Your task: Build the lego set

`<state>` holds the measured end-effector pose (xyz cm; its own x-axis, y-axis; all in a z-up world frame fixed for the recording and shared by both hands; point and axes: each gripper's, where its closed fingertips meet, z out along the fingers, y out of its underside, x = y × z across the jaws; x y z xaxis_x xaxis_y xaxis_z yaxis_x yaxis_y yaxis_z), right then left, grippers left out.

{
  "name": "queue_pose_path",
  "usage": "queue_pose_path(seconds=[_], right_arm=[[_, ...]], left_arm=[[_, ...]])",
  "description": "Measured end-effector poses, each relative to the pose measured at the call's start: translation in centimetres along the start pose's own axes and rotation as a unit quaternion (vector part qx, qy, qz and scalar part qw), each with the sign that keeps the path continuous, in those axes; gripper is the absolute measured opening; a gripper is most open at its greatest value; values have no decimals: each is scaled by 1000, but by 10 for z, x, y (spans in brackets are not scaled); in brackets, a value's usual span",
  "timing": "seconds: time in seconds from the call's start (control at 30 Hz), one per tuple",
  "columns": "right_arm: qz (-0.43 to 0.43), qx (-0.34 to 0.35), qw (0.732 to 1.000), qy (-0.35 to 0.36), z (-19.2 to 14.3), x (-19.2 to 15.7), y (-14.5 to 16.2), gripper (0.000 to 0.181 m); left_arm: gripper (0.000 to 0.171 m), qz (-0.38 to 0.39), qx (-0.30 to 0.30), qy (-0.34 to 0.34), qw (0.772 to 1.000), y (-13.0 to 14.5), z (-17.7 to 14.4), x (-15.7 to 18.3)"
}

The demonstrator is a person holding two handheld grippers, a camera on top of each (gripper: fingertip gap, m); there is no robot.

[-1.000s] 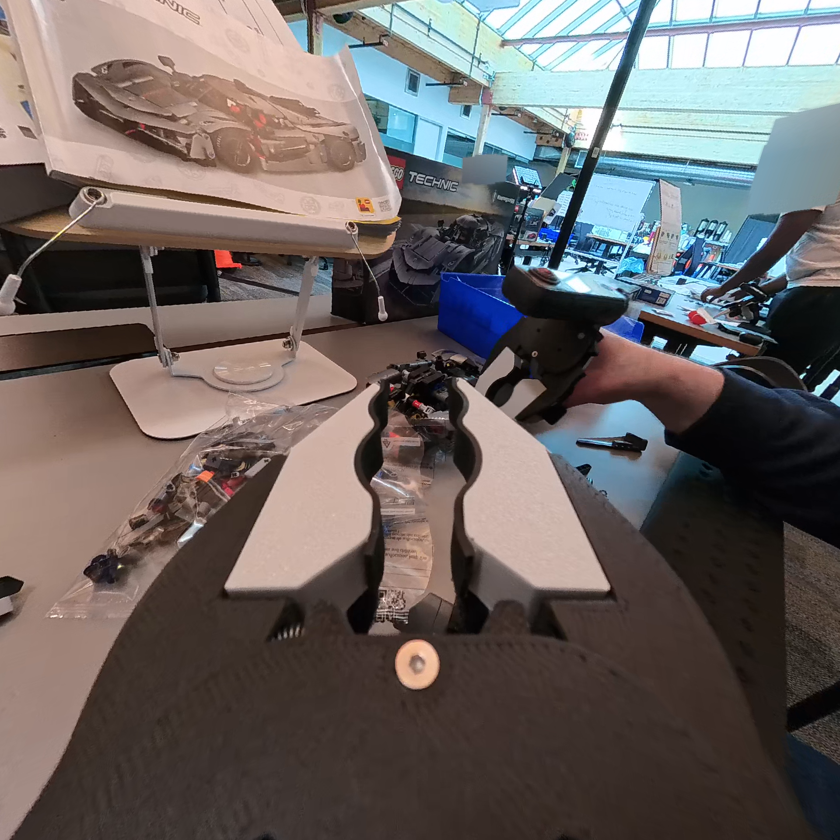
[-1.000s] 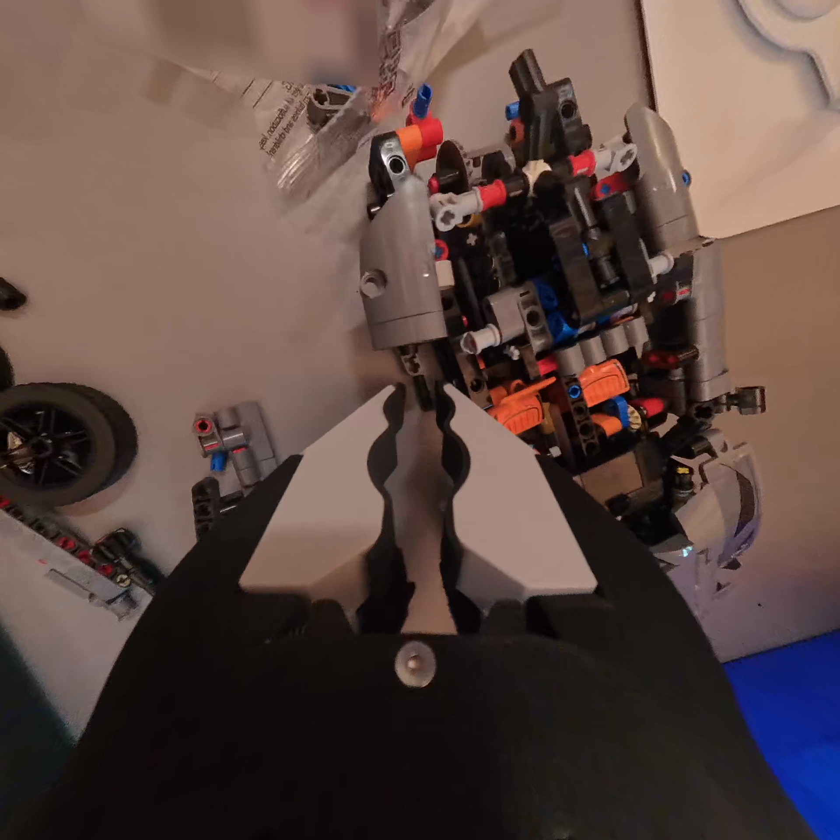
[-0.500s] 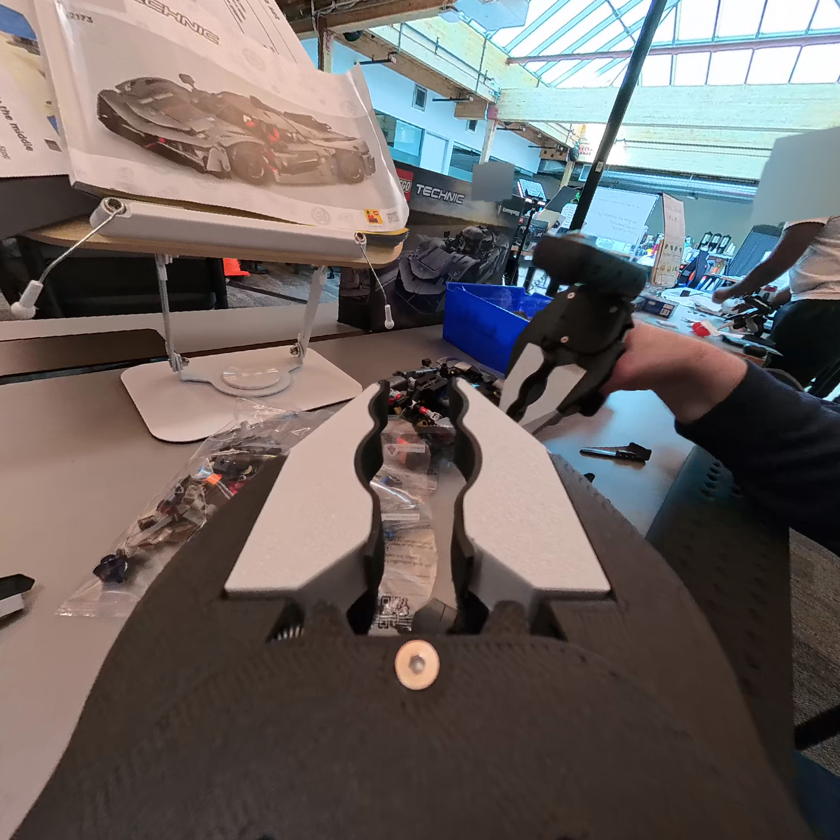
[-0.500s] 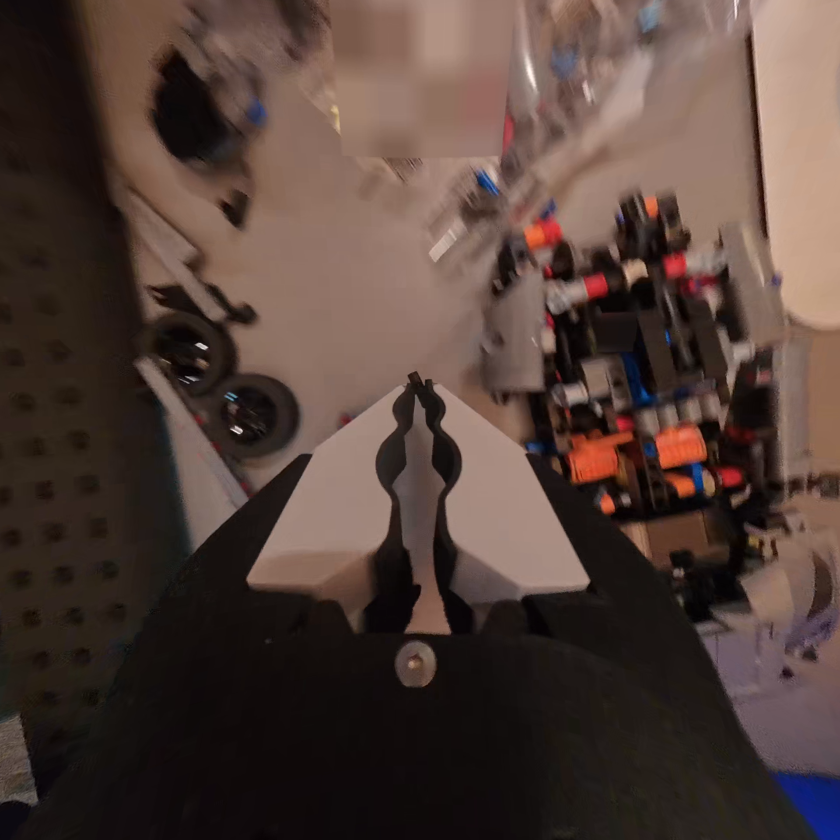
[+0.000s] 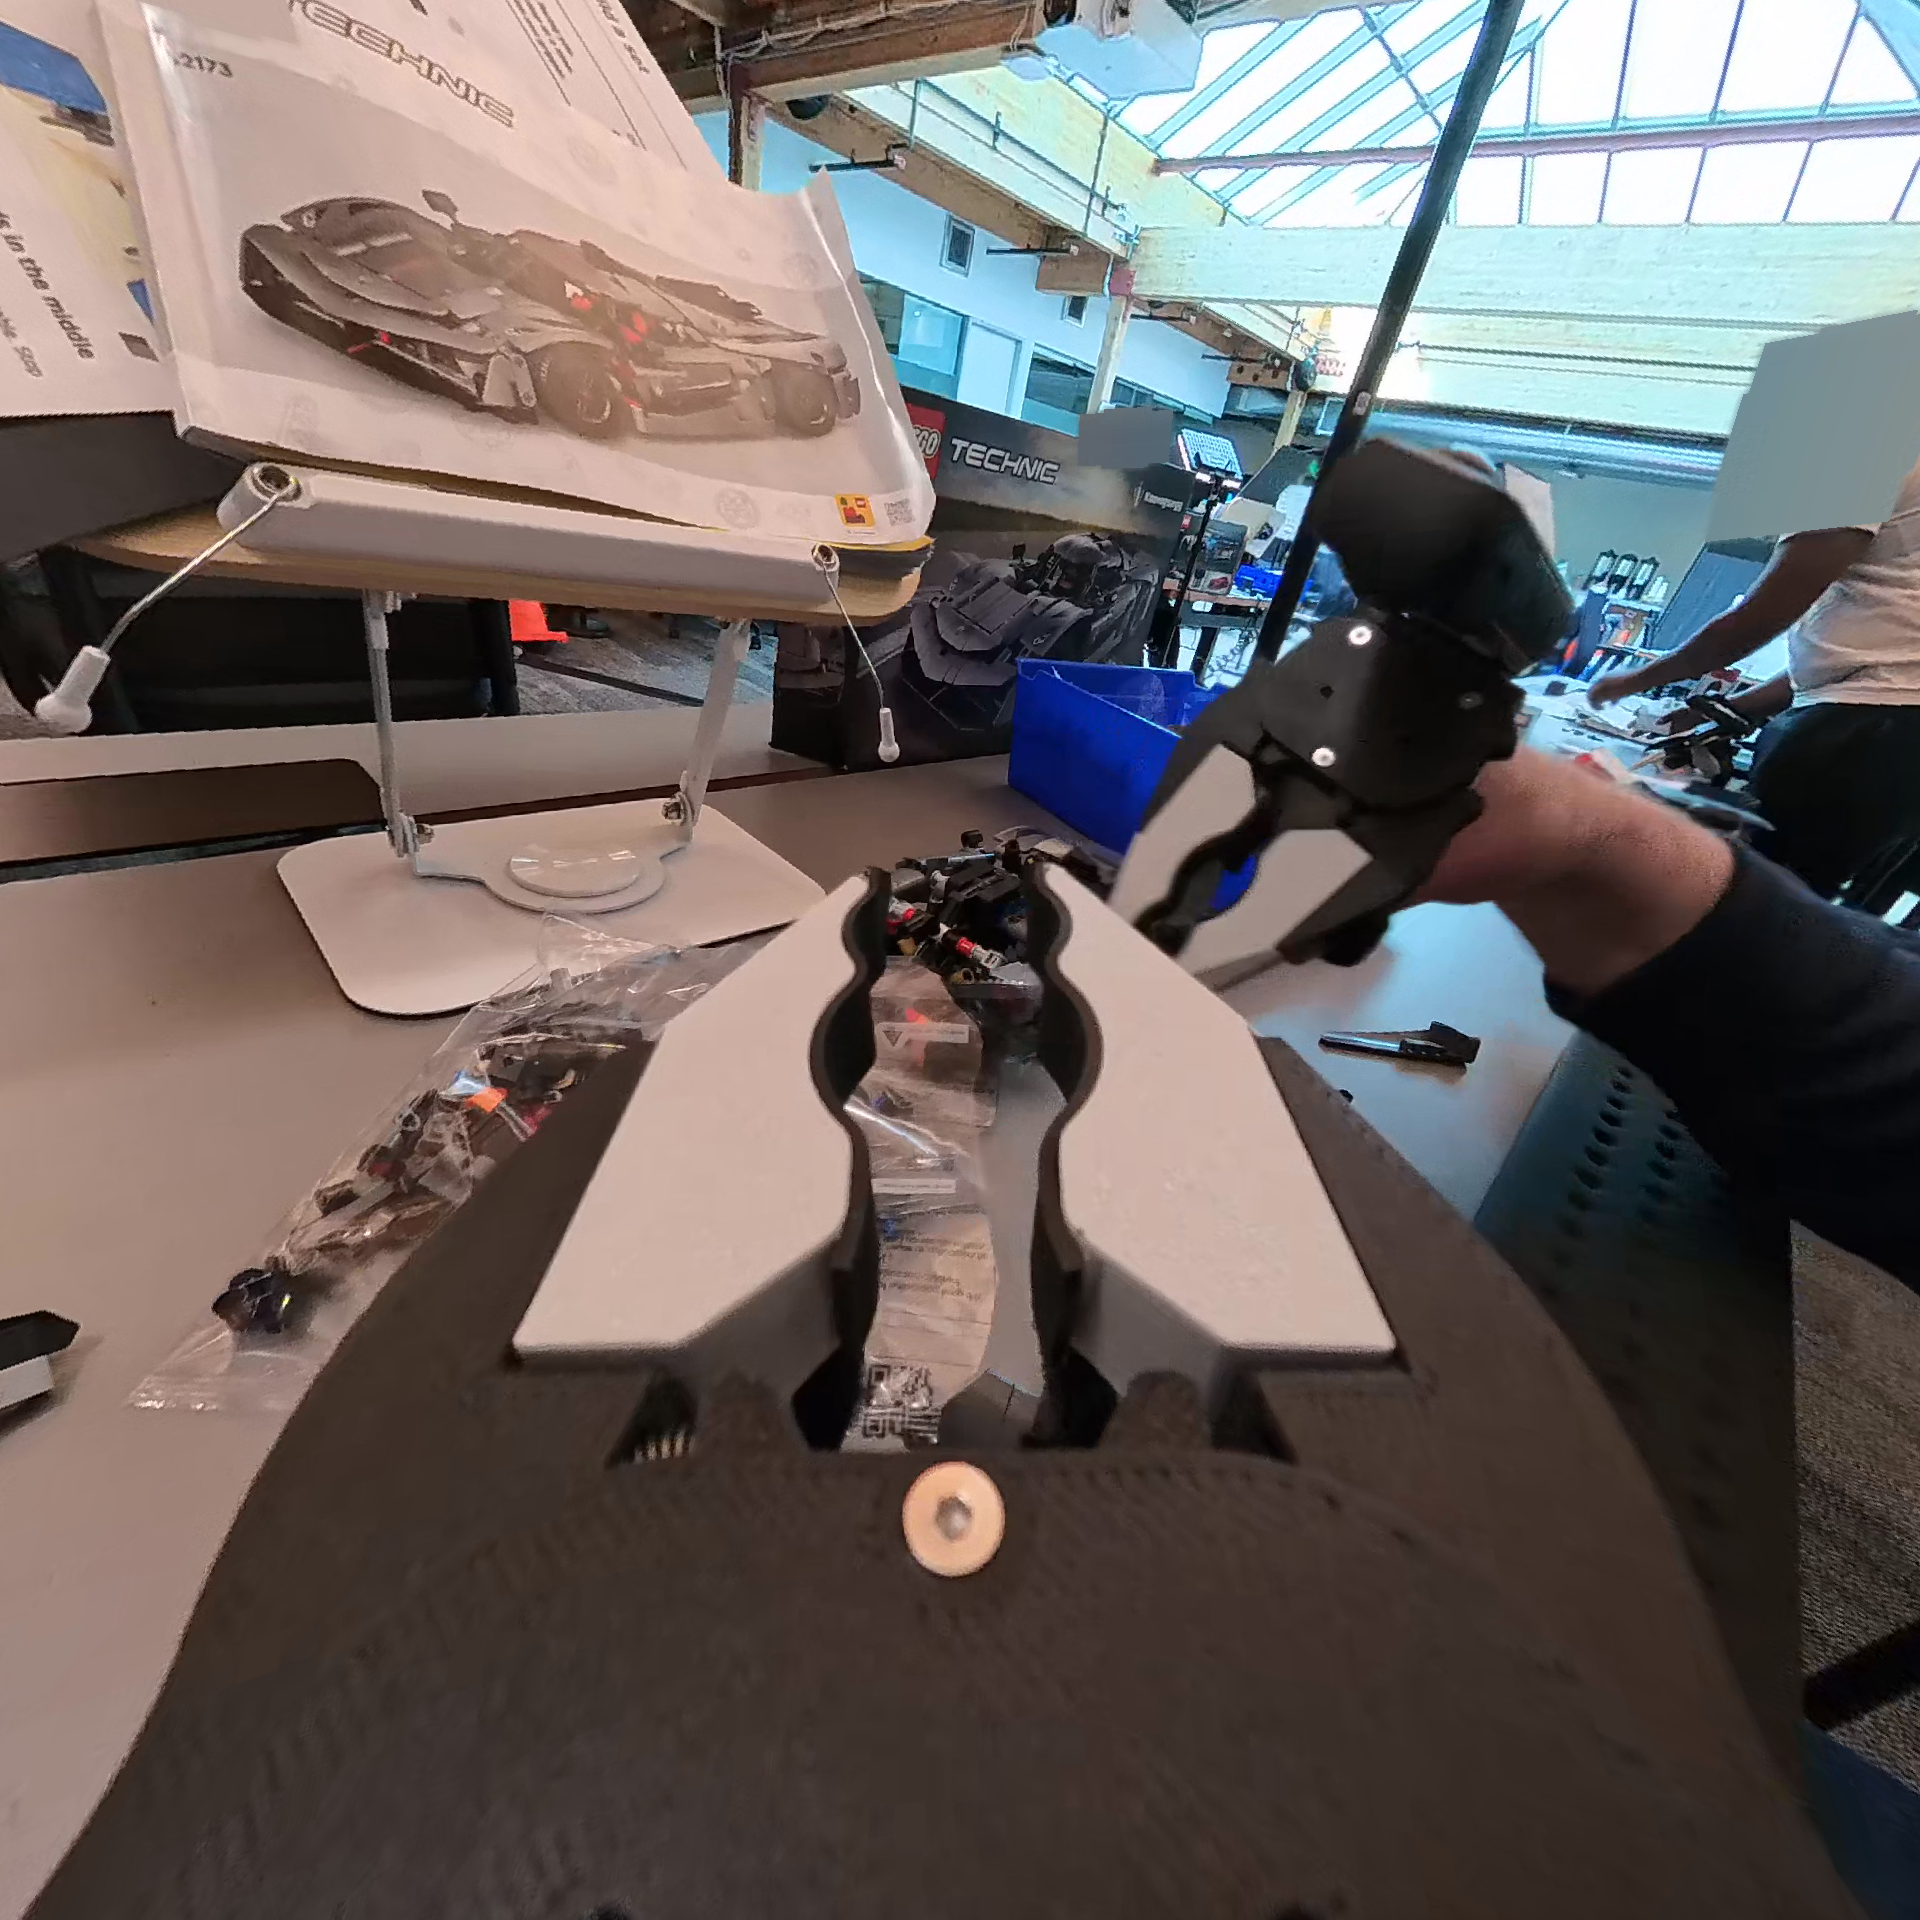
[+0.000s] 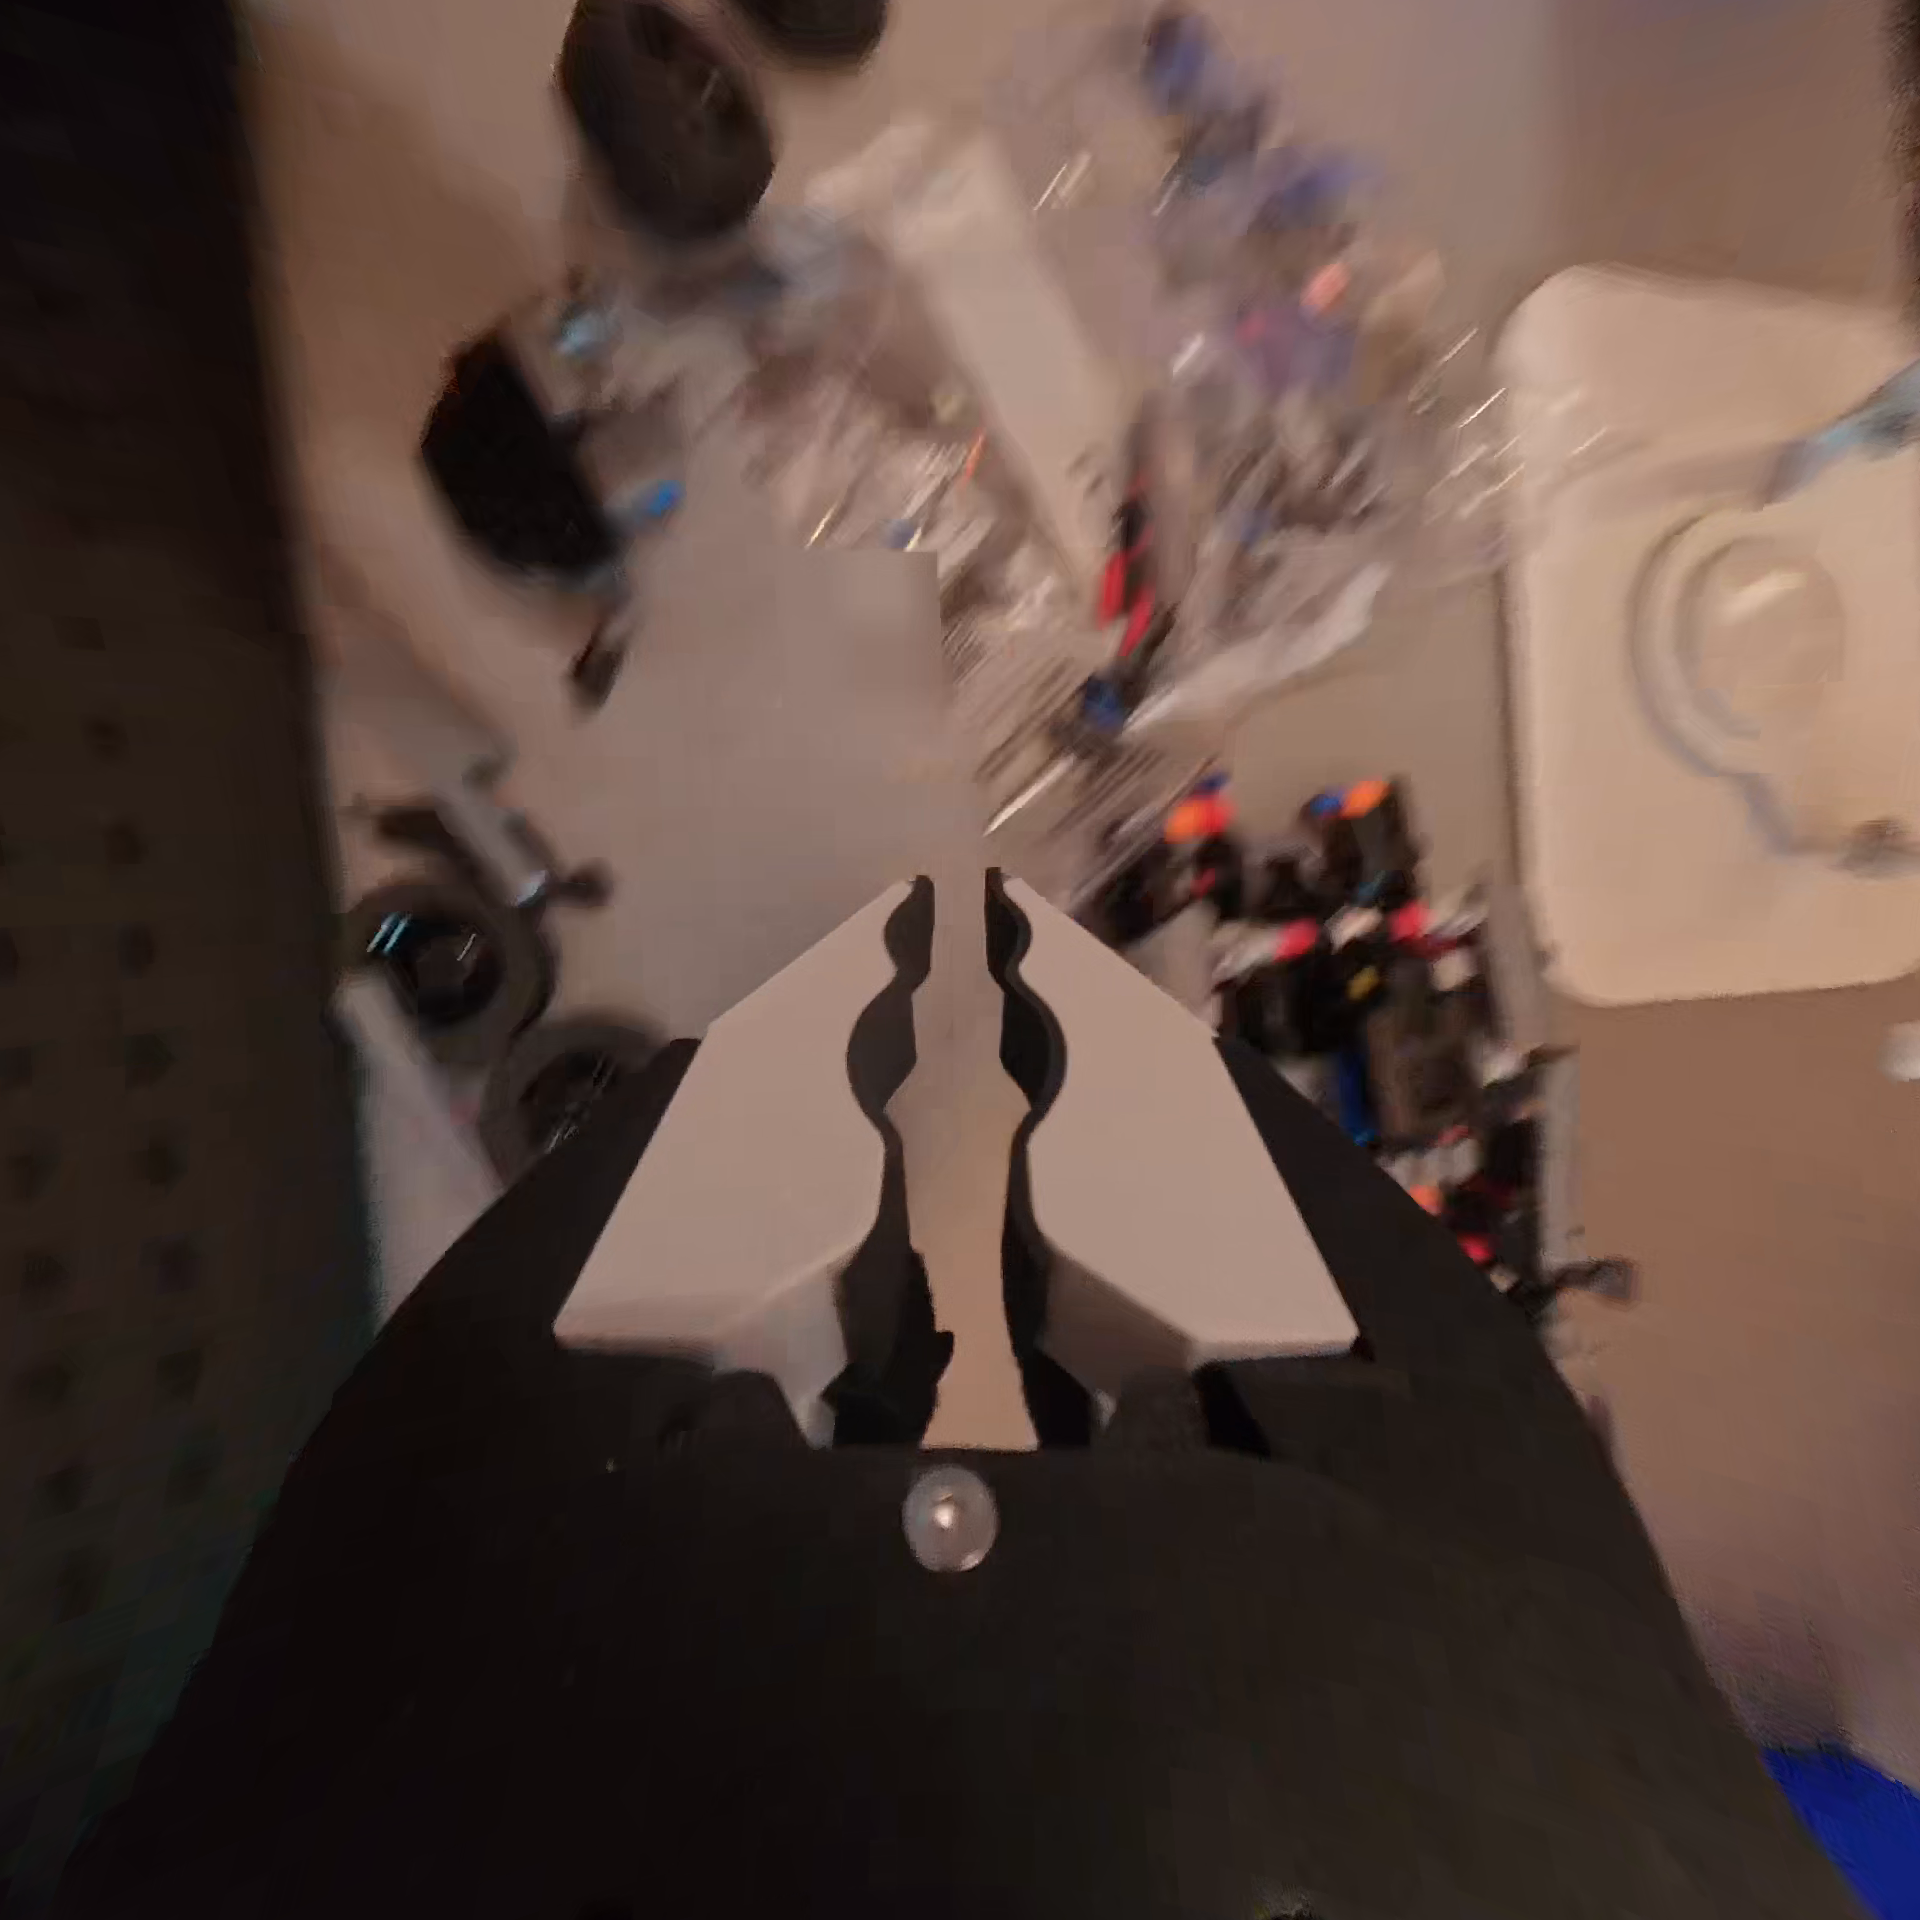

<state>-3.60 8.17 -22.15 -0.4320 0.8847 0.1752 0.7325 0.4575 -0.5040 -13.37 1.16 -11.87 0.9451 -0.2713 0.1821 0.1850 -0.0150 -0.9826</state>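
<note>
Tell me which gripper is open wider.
Left gripper: a broad gap between its fingertips. Right gripper shows only a narrow slit, nothing in it.

Each hand-held gripper [image 5: 956,894] [image 6: 953,883] has a black textured body, 2 pale grey fingers [image 5: 727,1164] with wavy black inner edges, and 1 silver screw [image 5: 953,1519]. At right, a dark sleeve [image 5: 1787,1039].

Left view bright, skylit; right dim, motion-blurred.
</note>
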Motion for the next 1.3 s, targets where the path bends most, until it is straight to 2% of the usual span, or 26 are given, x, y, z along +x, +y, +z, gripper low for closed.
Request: queue_pose_path(seconds=[0.07,0.17,0.3,0.43,0.5,0.53,0.57,0.63,0.77,0.9,1.03,1.1,1.2,1.3], right_arm=[[8,-73,997,-33,-2,-14,42,14],[26,-117,991,-63,-1,-28,79,23],[49,-109,989,-85,5,-36,82,29],[51,-116,988,-83,6,-33,86,6],[57,-117,988,-78,3,-31,86,8],[56,-112,989,-74,2,-31,82,20],[50,-100,992,-61,0,-29,74,23],[18,-64,997,-50,0,-35,49,20],[-19,-30,995,-91,23,-66,6,20],[17,21,992,-120,45,-75,-29,21],[14,-3,992,-122,64,-82,-33,23],[3,-1,994,-112,69,-82,-35,7],[-1,-1,994,-112,59,-77,-31,5],[1,28,993,-119,36,-70,-28,5]], left_arm=[[23,0,0,2,1000,1,0,1],[23,-3,0,6,1000,0,1,2],[24,-1,-4,5,1000,2,2,3],[24,1,-10,4,1000,4,3,2],[24,0,-13,5,1000,5,4,2],[24,2,-13,4,1000,5,5,3],[24,3,-14,4,1000,5,5,3],[24,3,-15,6,1000,5,6,4],[23,3,-16,5,1000,6,6,3],[23,2,-12,4,1000,5,4,2],[24,2,-9,6,1000,4,3,3],[24,2,-11,8,1000,4,4,4],[24,4,-11,7,1000,4,3,4],[24,15,-16,24,999,5,3,11]])
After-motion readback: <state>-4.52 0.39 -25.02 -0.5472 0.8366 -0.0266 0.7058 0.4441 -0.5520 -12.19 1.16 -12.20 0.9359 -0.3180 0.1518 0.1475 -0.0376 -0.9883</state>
